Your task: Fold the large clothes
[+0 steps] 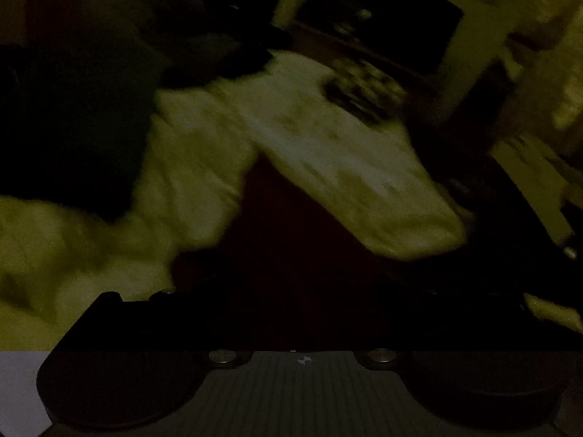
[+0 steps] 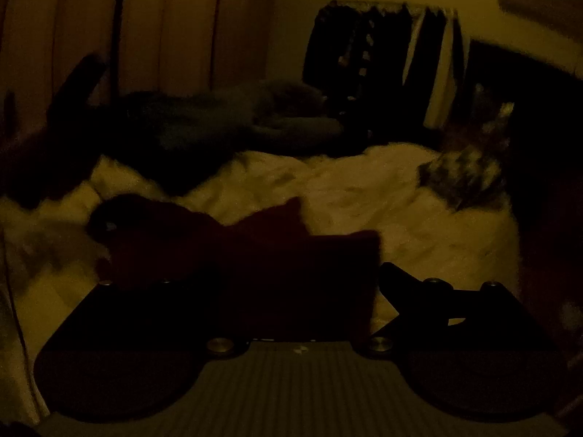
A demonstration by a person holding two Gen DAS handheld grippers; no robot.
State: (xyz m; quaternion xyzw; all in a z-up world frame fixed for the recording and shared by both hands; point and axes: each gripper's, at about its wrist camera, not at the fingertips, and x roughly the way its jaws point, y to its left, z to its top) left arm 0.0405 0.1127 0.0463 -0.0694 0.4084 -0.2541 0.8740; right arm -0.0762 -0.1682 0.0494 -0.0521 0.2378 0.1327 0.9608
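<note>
Very dark, blurred frames. A dark maroon garment (image 2: 255,255) is seen spread on a pale bedcover (image 2: 400,211), directly ahead of and partly between the fingers of the right gripper (image 2: 247,291). In the left wrist view the same dark red cloth (image 1: 291,236) is seen lying just ahead of the left gripper (image 1: 291,302), with pale bedding to either side.

Both tools are read as open, jaws set wide; no cloth is seen pinched by either. The fingers of the left gripper are nearly lost in shadow, so contact with the fabric cannot be told.

Key relation: the garment lies forward and below both tools, its long axis apparently running across the right wrist view, left to right, with a straight edge at its right end. The right gripper is judged nearer to that edge; the left one faces the cloth's middle. The next pinch is judged to depend on reaching those near edges.

A dark pile (image 2: 218,120) and a patterned item (image 2: 462,171) are seen farther back on the bed. No brand, label or legible writing is made out.
</note>
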